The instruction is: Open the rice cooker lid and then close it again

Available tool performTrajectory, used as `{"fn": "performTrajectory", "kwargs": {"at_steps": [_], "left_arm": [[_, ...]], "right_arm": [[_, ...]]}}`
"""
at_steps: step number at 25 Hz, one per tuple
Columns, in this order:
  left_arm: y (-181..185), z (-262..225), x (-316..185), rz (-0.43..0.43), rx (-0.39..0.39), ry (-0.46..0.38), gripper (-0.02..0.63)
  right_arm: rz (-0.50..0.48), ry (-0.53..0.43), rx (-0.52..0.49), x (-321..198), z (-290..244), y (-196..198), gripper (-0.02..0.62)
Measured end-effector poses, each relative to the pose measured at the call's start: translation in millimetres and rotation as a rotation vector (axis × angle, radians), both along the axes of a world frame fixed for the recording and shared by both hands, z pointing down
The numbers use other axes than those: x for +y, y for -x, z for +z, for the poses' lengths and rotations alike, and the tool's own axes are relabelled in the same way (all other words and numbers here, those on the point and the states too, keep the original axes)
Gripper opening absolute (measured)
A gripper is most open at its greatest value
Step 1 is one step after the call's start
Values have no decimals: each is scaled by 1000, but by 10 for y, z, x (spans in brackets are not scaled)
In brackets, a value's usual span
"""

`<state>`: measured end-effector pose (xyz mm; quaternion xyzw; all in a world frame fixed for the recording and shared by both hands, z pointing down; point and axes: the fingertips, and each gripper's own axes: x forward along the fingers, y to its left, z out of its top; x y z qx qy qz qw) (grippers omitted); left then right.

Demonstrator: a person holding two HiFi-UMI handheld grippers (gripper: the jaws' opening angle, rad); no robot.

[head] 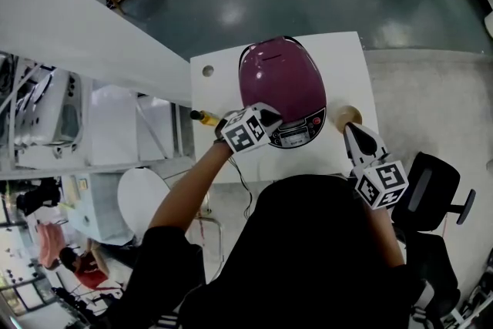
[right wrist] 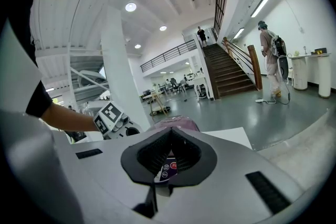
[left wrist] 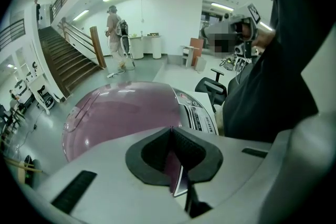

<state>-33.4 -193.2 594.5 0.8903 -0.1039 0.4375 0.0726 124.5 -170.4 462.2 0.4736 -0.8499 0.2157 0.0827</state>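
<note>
Purple rice cooker (head: pixel 281 81) sits mid white table (head: pixel 347 58), lid (left wrist: pixel 121 113) fully down atm. Left gripper (head: pixel 270 119) is angled down at the front of the cooker, tips right over the lid's front edge, just beside the control panel (head: pixel 300 136). Its fingers (left wrist: pixel 150 152) are pressed together w/ nothing between them (in the left gripper view you only get a sliver of purple lid showing past them). Can't tell if the tips actually touch the lid tbh.

Right gripper (head: pixel 352 132) hangs off to the right of the cooker, apart from it, tips near a small round wooden disc (head: pixel 348 115) on the table. Fingers together there too, empty. The right gripper view looks past them at the panel buttons, w/ the left gripper off to the side.

Other stuff: a yellow-handled tool (head: pixel 204 117) at the table's left edge, and a black office chair (head: pixel 435 189) on the right, beside the person.
</note>
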Motion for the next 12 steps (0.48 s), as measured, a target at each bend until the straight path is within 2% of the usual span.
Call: {"fn": "performTrajectory", "kwargs": {"at_steps": [6, 12], "left_arm": [[8, -8, -22, -94, 33, 45, 6], [7, 19, -15, -82, -17, 57, 5]], "right_arm": [[-3, 6, -2, -68, 11, 3, 0], [-19, 5, -5, -142, -10, 51, 0]]}}
